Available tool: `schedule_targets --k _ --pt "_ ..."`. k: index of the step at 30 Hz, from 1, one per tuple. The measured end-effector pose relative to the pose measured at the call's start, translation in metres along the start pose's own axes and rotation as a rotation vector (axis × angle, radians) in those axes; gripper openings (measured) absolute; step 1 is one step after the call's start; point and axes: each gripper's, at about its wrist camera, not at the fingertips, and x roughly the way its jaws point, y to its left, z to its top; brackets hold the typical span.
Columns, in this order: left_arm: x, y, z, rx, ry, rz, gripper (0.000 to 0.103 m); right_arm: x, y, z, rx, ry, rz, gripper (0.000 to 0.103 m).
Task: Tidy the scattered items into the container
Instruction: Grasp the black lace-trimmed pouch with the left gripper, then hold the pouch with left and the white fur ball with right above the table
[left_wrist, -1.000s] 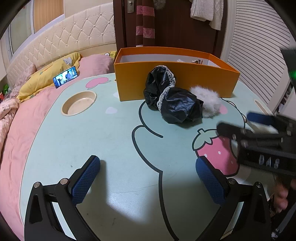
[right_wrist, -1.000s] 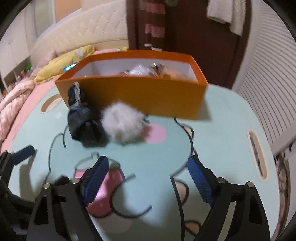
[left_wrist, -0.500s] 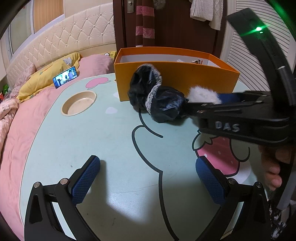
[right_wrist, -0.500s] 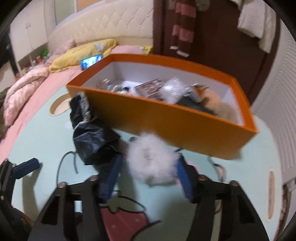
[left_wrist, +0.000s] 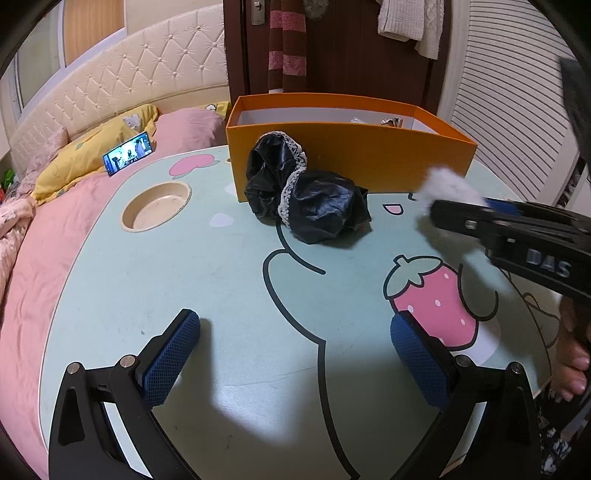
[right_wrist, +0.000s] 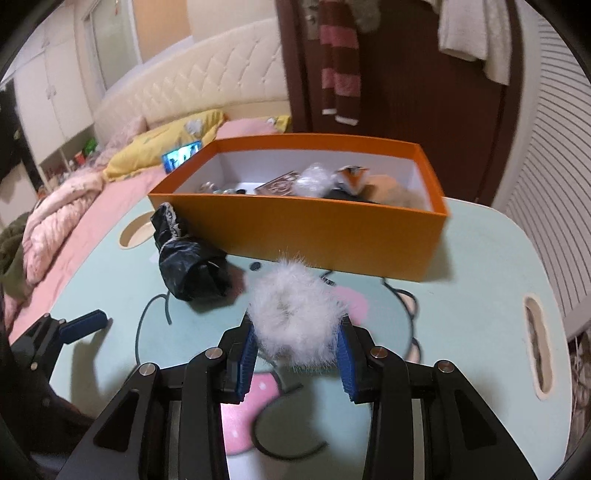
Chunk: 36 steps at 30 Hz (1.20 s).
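White pompom (right_wrist: 297, 314) now gripper-clamped, lifted.

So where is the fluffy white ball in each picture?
Left wrist view: the fluffy white ball is far right, at the tip of the right gripper, just in front of the orange box.
Right wrist view: it sits low in the middle, squeezed between the right gripper's blue pads.
Shared landmark: the orange box, with the black lacy cloth in front of it.
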Motion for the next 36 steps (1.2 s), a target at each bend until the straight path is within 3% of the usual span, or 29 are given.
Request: schedule_targets --k 5,10,19,26,27,28,31,36 --pt "0.000 0.001 0.004 0.001 0.030 0.002 0.103 -0.012 -0.003 -0.010 0.002 -0.012 -0.046 0.036" --pt "-0.004 0.016 0.013 -0.096 0.039 0.006 0.103 -0.020 -0.009 -0.020 0.030 -0.019 -0.030 0.036" --pt "0.003 -0.001 0.061 -0.087 0.033 -0.049 0.103 -0.023 -0.027 -0.026 0.106 -0.007 0.004 0.036" --pt "0.045 -0.022 0.084 -0.030 0.097 0.051 0.102 -0.030 -0.026 -0.025 0.112 -0.025 0.028 0.036" --pt "0.049 -0.021 0.084 -0.036 0.097 0.057 0.098 -0.030 -0.026 -0.025 0.112 -0.024 0.031 0.036" --pt "0.052 -0.021 0.085 -0.040 0.099 0.064 0.085 -0.029 -0.025 -0.025 0.113 -0.022 0.034 0.036" --pt "0.055 -0.019 0.082 -0.044 0.107 0.047 0.059 -0.026 -0.025 -0.026 0.110 -0.011 0.029 0.036" --pt "0.039 -0.011 0.071 -0.024 0.092 0.011 0.049 -0.025 -0.022 -0.028 0.103 -0.007 0.020 0.036"
